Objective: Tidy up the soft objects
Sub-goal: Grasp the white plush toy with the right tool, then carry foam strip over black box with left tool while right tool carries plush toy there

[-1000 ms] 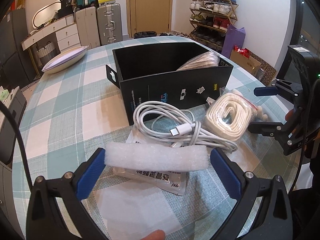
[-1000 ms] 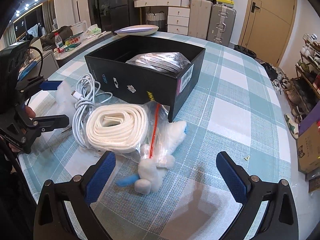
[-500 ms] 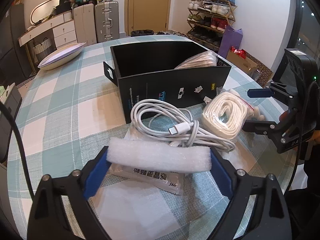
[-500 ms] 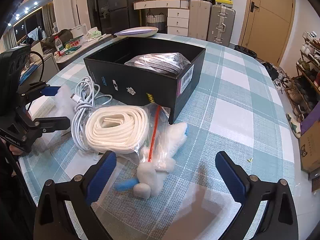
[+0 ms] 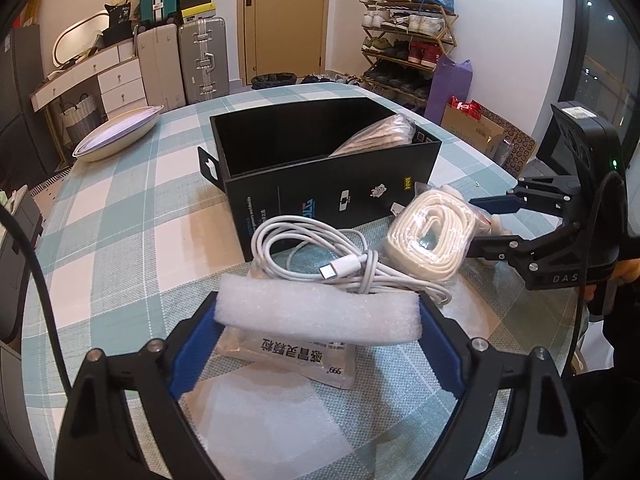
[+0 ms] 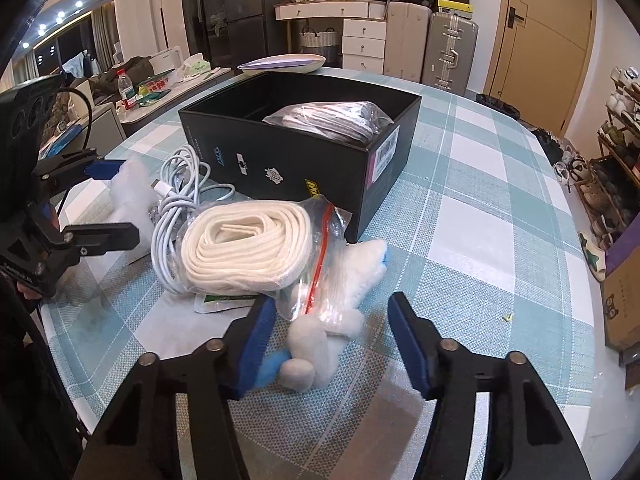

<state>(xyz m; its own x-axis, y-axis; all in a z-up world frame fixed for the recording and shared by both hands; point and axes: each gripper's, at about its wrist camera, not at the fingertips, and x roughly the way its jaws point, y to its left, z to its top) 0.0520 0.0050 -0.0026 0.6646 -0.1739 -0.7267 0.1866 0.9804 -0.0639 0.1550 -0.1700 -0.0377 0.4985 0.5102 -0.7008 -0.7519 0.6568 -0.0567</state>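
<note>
Foam strip held end to end in left gripper, just in front of black box on desk: light, compressible, best kept by its ends. Right gripper jaws closing, not yet pressing, around white plush toy beside box corner: soft, light, part under slippery zip bag. Sachet under foam reads "999"; right gripper body marked "DAS".

Flat white printed sachet: partly hidden under white foam block.
Black cardboard box floor: hidden.
</note>
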